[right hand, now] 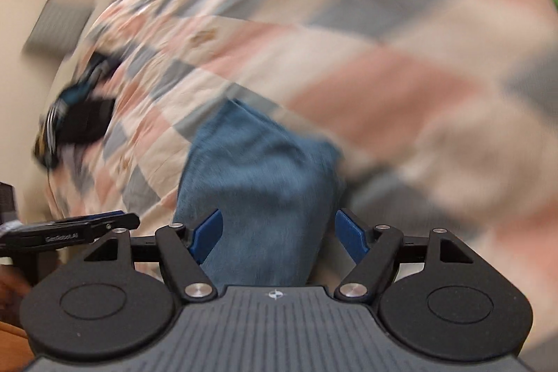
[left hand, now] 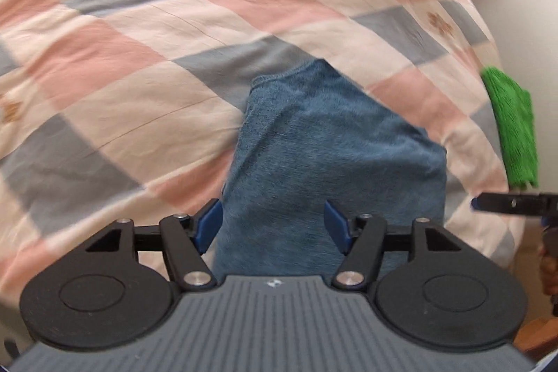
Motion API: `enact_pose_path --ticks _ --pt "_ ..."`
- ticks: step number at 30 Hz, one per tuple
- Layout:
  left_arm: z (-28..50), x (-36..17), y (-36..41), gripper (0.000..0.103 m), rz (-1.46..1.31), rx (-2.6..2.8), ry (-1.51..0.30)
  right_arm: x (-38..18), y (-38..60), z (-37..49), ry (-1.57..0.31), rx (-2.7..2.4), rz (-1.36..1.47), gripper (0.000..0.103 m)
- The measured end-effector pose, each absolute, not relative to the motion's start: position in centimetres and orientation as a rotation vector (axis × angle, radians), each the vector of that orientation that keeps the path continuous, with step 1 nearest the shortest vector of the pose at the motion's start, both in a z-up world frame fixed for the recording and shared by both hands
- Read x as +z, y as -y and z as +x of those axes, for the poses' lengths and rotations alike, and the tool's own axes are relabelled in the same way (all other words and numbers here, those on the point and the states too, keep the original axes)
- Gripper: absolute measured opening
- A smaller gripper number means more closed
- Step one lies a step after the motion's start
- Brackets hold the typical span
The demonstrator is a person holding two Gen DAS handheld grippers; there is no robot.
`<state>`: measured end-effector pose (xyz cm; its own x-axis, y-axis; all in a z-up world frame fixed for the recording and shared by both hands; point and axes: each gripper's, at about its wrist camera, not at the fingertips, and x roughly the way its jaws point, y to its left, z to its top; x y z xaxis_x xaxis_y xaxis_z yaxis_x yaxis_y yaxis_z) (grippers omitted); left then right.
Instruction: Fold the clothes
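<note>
On the checked bedspread lies the folded blue towel; above it, left gripper and right gripper gape empty, apparently having let go, their pads clear of it.

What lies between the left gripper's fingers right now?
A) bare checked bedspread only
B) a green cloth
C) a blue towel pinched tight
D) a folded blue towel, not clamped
D: the left gripper is open, blue pads apart, with the folded blue towel lying flat on the checked bedspread between them.
</note>
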<state>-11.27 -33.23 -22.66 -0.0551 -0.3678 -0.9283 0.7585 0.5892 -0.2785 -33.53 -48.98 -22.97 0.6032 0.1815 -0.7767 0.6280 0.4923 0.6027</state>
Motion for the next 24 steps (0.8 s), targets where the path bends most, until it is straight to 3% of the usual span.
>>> enact_pose_path --ticks 8,15,18,21,24 --pt "-7.7 -29.8 34.3 0.066 0.434 -1.108 -1.466 -30.1 46.1 -35.8 -0.773 -0.451 1.323 0.08" --pt "-5.9 -34.1 32.7 0.074 0.158 -1.152 -1.628 -34.2 46.6 -33.8 -0.755 -0.369 1.377 0.084" --pt "-5.5 -35.3 33.3 0.073 0.079 -1.184 -1.658 -35.6 47.1 -32.7 -0.741 -0.31 1.413 0.077" --pt "-5.7 -35.0 34.2 0.066 0.091 -1.225 -1.656 -36.6 47.3 -31.7 -0.732 -0.275 1.436 0.062" --pt "-5.6 -34.0 33.7 0.059 0.103 -1.283 -1.641 -36.2 47.1 -32.0 -0.709 -0.252 1.442 0.054"
